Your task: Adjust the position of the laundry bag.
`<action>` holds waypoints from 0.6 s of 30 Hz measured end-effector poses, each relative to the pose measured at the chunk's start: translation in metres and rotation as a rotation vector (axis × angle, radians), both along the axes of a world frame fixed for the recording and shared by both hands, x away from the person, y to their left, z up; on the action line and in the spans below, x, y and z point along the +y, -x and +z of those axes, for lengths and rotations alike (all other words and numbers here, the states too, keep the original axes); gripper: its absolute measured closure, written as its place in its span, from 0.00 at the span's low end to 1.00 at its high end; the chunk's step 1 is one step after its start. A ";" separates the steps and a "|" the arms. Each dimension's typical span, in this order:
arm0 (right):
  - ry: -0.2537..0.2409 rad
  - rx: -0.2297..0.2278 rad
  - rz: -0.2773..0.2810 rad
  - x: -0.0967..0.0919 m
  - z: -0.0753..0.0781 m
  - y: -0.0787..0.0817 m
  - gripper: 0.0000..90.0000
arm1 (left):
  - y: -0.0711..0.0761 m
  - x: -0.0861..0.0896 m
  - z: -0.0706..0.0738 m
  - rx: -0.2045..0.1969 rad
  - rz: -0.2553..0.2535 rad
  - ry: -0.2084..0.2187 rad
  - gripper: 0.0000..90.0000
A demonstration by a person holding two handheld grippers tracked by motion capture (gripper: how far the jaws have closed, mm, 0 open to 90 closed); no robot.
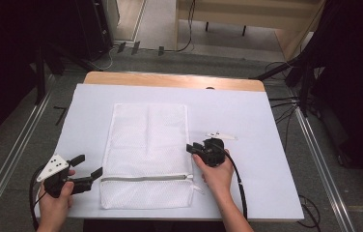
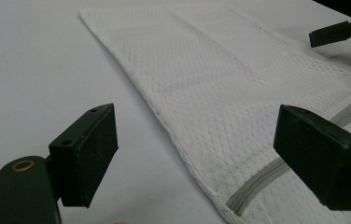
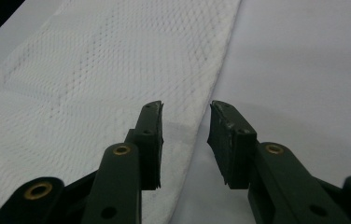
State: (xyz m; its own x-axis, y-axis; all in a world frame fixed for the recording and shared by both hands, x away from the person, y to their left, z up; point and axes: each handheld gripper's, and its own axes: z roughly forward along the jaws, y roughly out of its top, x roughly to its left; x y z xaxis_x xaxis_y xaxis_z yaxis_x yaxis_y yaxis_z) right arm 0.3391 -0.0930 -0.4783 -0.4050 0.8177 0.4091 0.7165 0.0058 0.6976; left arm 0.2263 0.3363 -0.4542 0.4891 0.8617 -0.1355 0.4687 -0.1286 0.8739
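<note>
A white mesh laundry bag [image 1: 146, 145] lies flat in the middle of the white-covered table [image 1: 252, 116], with its grey zipper [image 1: 146, 178] running across near the front end. My left gripper [image 1: 89, 165] rests at the bag's front left corner, wide open. In the left gripper view the zipper's end [image 2: 257, 179] and the bag's edge [image 2: 201, 93] lie between the jaws of the left gripper [image 2: 197, 154], untouched. My right gripper [image 1: 191, 147] hovers at the bag's right edge, its jaws a narrow gap apart. Under the right gripper [image 3: 186, 116] runs the edge of the bag [image 3: 94, 79], and nothing is pinched.
A small white strip [image 1: 220, 136] lies on the table just beyond the right hand. The wooden table edge [image 1: 170, 79] shows at the back. Dark stands and cables [image 1: 286, 104] flank the table on the floor.
</note>
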 end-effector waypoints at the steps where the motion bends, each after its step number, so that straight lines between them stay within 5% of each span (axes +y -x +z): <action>1: 0.009 -0.001 0.004 0.002 0.000 0.000 0.73 | 0.000 0.000 0.000 0.001 -0.002 0.000 0.15; 6: 0.026 0.010 0.016 0.011 -0.003 -0.001 0.77 | 0.000 -0.001 0.000 0.000 -0.006 -0.005 0.15; 10: 0.057 0.004 0.001 0.010 -0.005 -0.002 1.00 | 0.001 0.001 0.000 0.000 0.000 -0.001 0.15; 18: 0.077 -0.008 0.002 -0.003 -0.001 -0.001 1.00 | 0.001 0.001 0.000 0.002 -0.003 0.001 0.15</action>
